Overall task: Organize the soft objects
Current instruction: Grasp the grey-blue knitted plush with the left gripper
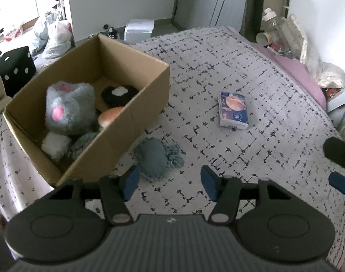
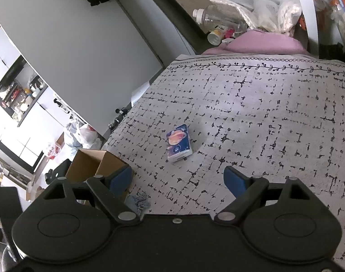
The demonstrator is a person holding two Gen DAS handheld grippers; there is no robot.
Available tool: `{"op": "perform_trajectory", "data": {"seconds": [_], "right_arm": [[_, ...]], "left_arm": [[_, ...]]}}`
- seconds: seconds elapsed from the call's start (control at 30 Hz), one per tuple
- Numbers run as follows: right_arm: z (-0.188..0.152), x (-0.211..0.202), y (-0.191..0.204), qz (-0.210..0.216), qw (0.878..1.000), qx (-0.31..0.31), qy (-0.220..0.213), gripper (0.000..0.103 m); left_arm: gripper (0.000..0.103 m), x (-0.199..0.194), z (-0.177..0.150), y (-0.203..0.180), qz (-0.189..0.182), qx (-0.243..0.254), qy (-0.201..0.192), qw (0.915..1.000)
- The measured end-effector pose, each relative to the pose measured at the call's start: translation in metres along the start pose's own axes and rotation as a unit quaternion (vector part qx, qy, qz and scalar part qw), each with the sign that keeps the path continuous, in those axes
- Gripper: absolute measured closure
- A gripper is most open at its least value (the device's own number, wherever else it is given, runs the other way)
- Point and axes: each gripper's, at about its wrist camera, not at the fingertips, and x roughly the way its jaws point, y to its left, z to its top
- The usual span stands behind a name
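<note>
1. Writing: the tissue pack (image 1: 233, 110), right of centre in the left wrist view, carries a planet picture and small print too blurred to read. No other label is legible in either view.
2. Count, loose items on the patterned cover (image 1: 217, 68): one tissue pack and one blue fringed cushion (image 1: 157, 157).
3. Count, cardboard box (image 1: 147, 99), left half of the left wrist view: one grey plush with pink patches (image 1: 68, 108), one black-and-white soft piece (image 1: 119, 94), one bun-shaped soft toy (image 1: 109, 116), one white fluffy piece (image 1: 54, 145) and one grey fluffy piece (image 1: 83, 144). Five soft objects visible inside.
4. Cushion position: lower centre of the left wrist view, just beside the box's near wall, on the cover.
5. Left gripper (image 1: 170, 182): jaws parted, nothing between the pads; the left pad overlaps the cushion's lower left edge in the picture, and contact cannot be told.
6. Right gripper (image 2: 178, 181): jaws wide apart, empty, above the cover at lower centre of the right wrist view; the tissue pack (image 2: 179, 144) lies beyond the fingertips, apart from them.
7. One black cube with white dots (image 1: 16, 70) stands at the left edge, beyond the box.
</note>
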Motion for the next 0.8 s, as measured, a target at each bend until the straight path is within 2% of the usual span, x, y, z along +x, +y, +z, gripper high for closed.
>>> {"op": "perform_trajectory", "data": {"seconds": [0.27, 0.8], "right_arm": [[0.000, 0.014, -0.006, 0.008, 1.000, 0.005, 0.018, 0.015], [0.004, 0.054, 0.005, 0.018, 0.998, -0.032, 0.059, 0.015]], "left_arm": [[0.059, 0.024, -0.004, -0.001, 0.024, -0.024, 0.010, 0.9994], [0.058, 0.053, -0.005, 0.003, 0.081, -0.082, -0.028, 0.9929]]}}
